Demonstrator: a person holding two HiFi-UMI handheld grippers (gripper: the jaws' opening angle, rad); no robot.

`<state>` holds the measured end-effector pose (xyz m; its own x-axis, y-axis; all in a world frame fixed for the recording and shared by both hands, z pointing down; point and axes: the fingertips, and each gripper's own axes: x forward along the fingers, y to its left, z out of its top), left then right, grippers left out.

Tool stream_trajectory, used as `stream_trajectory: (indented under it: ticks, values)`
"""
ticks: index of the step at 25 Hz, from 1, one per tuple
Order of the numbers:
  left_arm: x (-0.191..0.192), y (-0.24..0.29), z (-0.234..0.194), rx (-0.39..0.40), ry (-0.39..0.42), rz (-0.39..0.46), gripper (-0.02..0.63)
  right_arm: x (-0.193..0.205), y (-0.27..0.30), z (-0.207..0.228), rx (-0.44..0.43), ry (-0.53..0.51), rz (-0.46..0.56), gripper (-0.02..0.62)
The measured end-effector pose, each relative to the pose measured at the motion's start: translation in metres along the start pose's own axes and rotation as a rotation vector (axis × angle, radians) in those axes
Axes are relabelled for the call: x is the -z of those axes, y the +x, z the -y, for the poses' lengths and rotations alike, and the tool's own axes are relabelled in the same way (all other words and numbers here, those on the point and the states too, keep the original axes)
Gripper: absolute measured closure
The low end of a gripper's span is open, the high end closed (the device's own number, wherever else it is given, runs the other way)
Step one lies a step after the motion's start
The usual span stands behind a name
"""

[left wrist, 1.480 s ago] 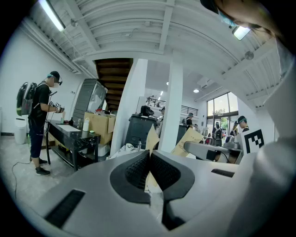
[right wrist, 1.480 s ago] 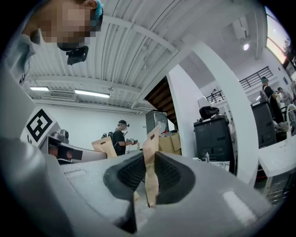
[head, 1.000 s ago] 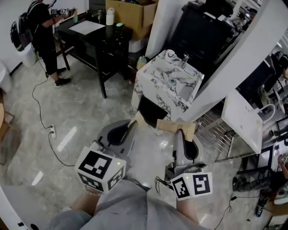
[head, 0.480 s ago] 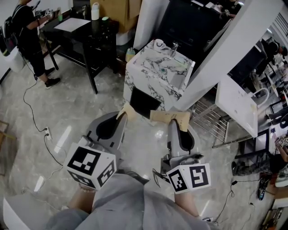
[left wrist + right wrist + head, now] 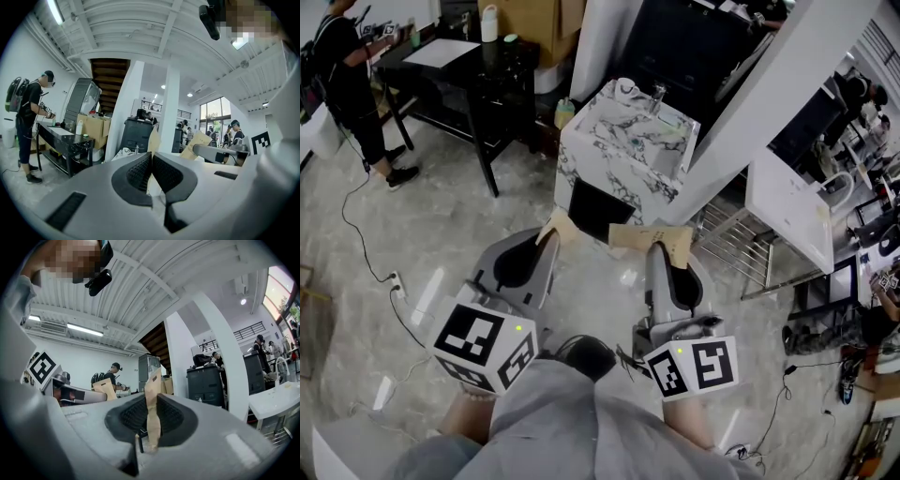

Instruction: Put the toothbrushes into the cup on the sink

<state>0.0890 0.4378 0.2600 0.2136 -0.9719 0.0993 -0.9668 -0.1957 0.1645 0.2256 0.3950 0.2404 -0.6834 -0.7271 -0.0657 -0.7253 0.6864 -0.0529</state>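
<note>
We hold left gripper [image 5: 549, 241] nipped shut on left packet [image 5: 153, 139]; right gripper [image 5: 662, 251] clamps right packet [image 5: 152, 380]; tan paper, likely wrapped toothbrushes; gripped by the tails, probably for dropping tip-first into cup [image 5: 624, 89] on sink [image 5: 617, 142], well ahead.

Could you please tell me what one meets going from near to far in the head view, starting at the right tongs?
Right tongs, shut on a flat brown paper packet → white-and-grey marbled sink cabinet → white cup standing at the cabinet's far edge.
</note>
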Motion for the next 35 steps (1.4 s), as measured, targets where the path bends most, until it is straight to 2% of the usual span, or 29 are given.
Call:
stream_trajectory:
  ticks: [7,15,35]
  values:
    - [0.0,-0.002,-0.013,-0.008,-0.001,-0.003,0.6,0.004,0.009,-0.006,-0.008,0.007,-0.012,0.549]
    - [0.003,0.03,-0.04,-0.035,-0.014,-0.007,0.601,0.02,0.054,0.009,-0.037,0.008,-0.033,0.549]
    - [-0.026,0.194,-0.123,-0.137,-0.032,-0.007,0.6,0.033,0.237,0.106,-0.145,0.034,-0.066,0.549]
